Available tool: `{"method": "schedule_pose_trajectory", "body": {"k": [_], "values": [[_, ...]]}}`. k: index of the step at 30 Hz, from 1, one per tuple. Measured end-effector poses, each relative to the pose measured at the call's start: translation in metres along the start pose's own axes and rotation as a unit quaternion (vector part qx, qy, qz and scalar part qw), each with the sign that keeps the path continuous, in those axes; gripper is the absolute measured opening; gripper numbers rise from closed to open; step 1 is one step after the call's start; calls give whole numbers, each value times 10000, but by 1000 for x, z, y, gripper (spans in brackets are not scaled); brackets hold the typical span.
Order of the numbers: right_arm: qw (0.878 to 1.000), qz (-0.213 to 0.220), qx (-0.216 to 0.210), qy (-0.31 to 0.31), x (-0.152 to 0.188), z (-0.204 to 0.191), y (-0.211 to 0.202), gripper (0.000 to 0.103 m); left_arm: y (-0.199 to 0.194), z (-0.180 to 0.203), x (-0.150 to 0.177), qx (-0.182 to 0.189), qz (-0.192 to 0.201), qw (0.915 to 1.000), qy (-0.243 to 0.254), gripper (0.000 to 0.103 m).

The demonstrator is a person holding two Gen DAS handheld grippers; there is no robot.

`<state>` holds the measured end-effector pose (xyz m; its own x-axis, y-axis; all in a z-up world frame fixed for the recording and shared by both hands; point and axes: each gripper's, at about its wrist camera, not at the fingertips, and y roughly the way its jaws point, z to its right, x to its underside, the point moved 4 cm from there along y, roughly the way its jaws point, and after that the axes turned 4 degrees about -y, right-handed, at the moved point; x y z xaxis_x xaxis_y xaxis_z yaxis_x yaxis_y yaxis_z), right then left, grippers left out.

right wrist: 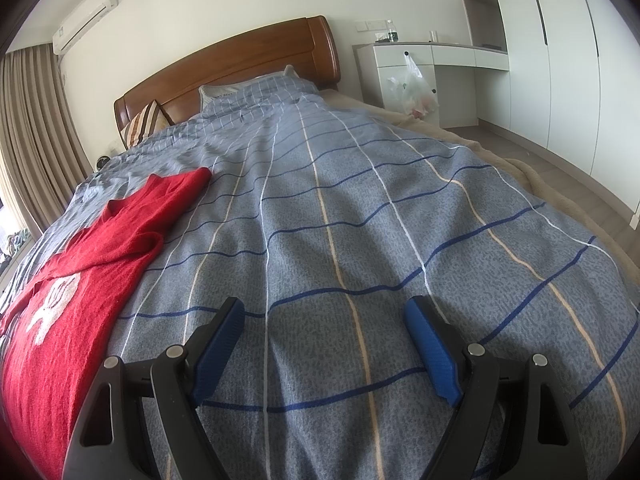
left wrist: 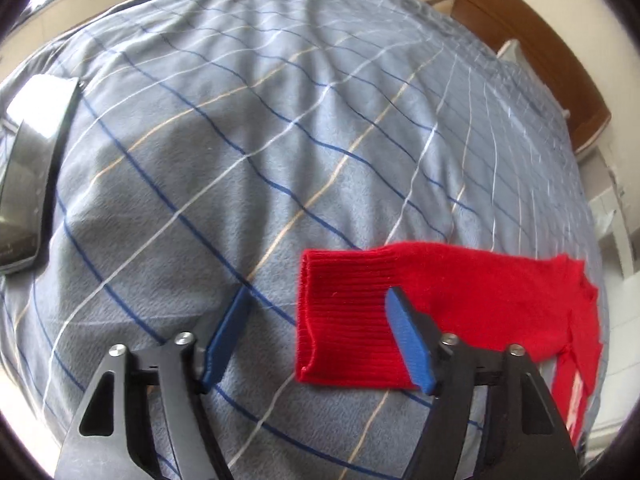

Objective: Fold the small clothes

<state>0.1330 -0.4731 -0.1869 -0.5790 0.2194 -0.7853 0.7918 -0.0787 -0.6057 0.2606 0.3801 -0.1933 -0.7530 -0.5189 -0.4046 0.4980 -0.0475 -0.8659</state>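
You are working over the checked bedspread, its wooden headboard far ahead. The red sweater is lying left of your idle, wide-open, empty right gripper; its sleeve cuff is sitting between your left gripper's parted fingers, running rightward, ungripped.

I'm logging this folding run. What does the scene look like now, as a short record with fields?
surface: bed with blue checked cover
garment: red sweater, spread flat, white design on front
sleeve: cuff lies between the left gripper's fingers
left gripper: open, not pinching the cuff
right gripper: open, empty, over bare cover
other: dark device at the cover's edge
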Motion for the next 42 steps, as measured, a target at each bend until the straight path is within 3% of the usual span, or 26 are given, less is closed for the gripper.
{"method": "schedule_pose_trajectory", "body": {"k": [2,4,6,9,14,19,20,22,23,24,28,32,37,42], "values": [[10000,-2,2,-1,0,0,0,82,2,14,2,-106,-76,9993,343,5],[10000,1,-2,0,0,0,0,82,-11,25,-4,-43,10,9995,326,4],[10000,9,-6,1,0,0,0,82,-36,52,-14,-21,289,9976,630,4],[10000,28,-7,3,0,1,0,82,-79,119,-26,307,623,9903,1203,4],[10000,37,-4,-3,0,2,0,82,-137,281,-20,1285,964,9613,2239,4],[10000,38,-6,-4,1,2,0,82,-160,425,36,2372,861,9258,2816,4],[10000,39,-5,-4,1,2,0,82,-156,446,51,2555,792,9203,2855,6],[10000,38,-5,-4,1,2,0,82,-143,474,83,2787,551,9136,2907,30],[10000,38,-6,-4,1,2,0,82,-132,480,100,2738,373,9148,2945,68],[10000,38,-9,-2,0,2,0,82,-124,480,115,2611,280,9180,2973,87],[10000,53,-29,4,1,2,-1,82,-112,428,149,2369,536,9161,3190,88],[10000,77,-45,14,0,3,-2,83,-98,337,152,1583,826,9342,3090,93],[10000,72,-12,-10,0,1,-2,83,-65,223,145,552,1014,9638,2405,93],[10000,55,9,-31,0,1,-1,83,-33,173,151,90,1293,9727,1927,93]]}}
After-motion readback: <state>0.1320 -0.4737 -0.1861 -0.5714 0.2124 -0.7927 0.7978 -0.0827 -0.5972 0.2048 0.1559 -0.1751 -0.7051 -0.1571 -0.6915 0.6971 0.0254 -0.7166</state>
